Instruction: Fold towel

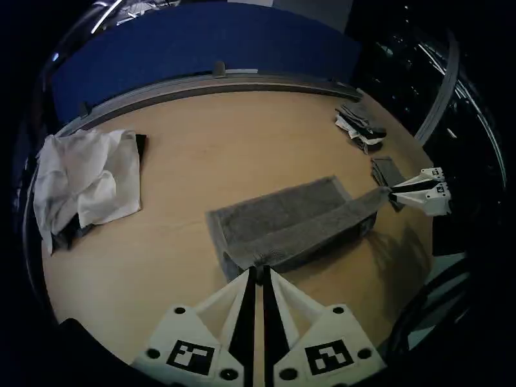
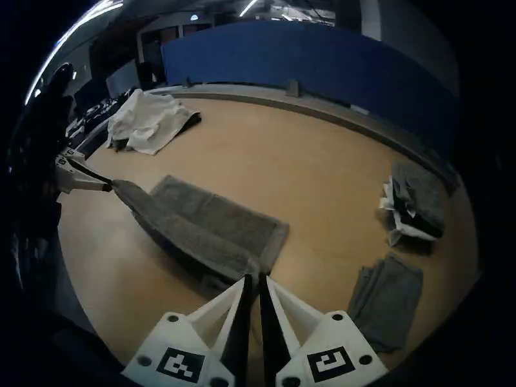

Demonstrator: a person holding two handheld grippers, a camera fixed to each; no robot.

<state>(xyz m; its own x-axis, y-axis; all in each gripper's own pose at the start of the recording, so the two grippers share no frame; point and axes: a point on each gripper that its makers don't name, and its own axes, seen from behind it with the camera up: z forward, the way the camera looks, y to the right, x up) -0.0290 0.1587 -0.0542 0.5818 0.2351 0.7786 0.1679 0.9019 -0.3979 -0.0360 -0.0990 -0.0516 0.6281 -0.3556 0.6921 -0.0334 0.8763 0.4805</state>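
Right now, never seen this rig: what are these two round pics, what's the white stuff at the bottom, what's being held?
There is no robot here. A person holds a pair of tongs in each hand, and each pair carries a fisheye camera looking along its two fingers. The left gripper view rides on the left tongs and the right gripper view on the right tongs. The white wedges at the bottom are each camera's own fingers. Each view also catches the other tongs farther off. On the wooden table lies a grey towel. Both tongs are shut on one long edge, one at each end, lifting it. Around it are a crumpled white cloth, a folded grey cloth and a small stack of cloths.
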